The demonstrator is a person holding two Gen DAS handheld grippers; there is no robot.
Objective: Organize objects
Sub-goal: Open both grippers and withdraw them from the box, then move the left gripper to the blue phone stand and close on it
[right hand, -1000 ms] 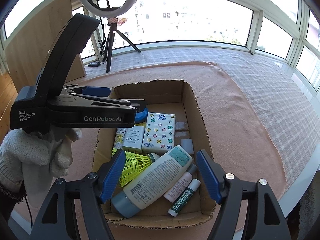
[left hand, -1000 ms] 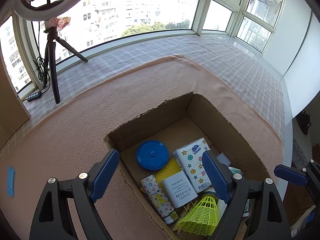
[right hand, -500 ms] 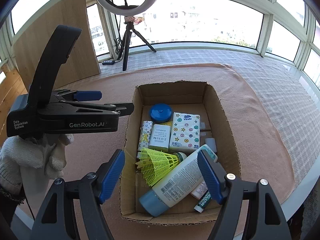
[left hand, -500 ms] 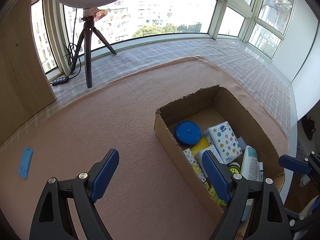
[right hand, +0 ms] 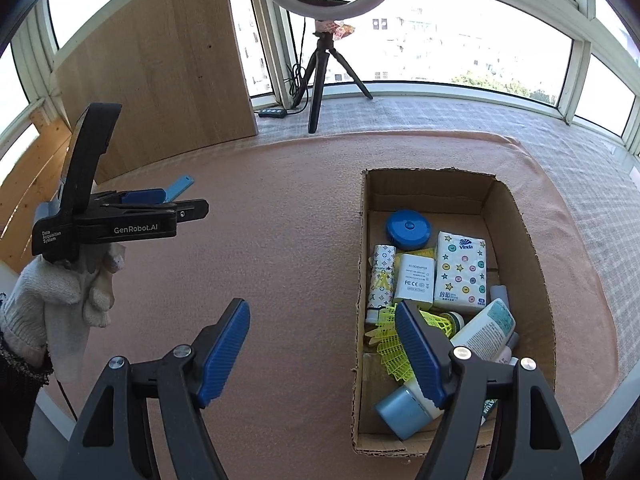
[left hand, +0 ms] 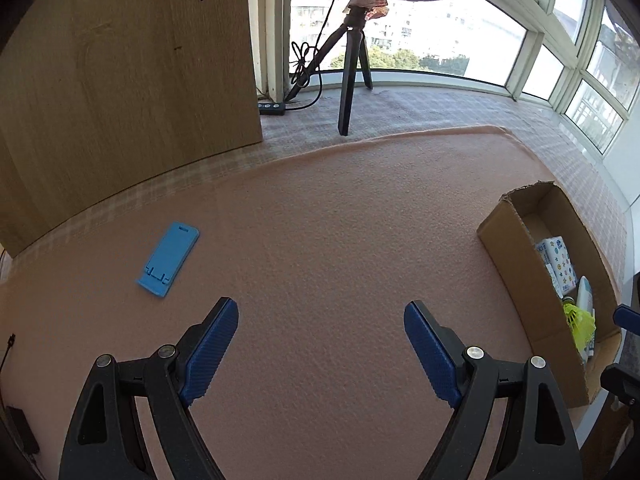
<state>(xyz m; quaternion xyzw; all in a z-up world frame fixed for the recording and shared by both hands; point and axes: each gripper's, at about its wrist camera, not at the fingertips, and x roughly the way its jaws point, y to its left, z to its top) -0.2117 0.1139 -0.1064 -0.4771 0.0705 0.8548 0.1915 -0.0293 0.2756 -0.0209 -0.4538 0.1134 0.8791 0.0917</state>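
On the pink cloth (left hand: 340,240), far left of us, lies the blue phone stand (left hand: 169,258), the one thing outside the cardboard box (right hand: 520,216). We judge the left gripper (left hand: 320,354), fingers spread and empty, is aimed to collect it; the right gripper (right hand: 322,356) waits released by the box.

The cardboard box (right hand: 520,216) sits on the right side of the felt mat (right hand: 280,240), and the phone stand (left hand: 169,258) lies flat way over on the left, well apart from it. Inside the box, the round tape case (right hand: 408,229) is at the far end, the tissue pack (right hand: 461,270) and adapter (right hand: 415,283) are side by side in the middle, and the shuttlecock (right hand: 394,344) and lotion bottle (right hand: 480,332) are at the near end. Behind the mat there's a tripod (right hand: 320,72), with a wooden board (right hand: 160,68) standing to its left.
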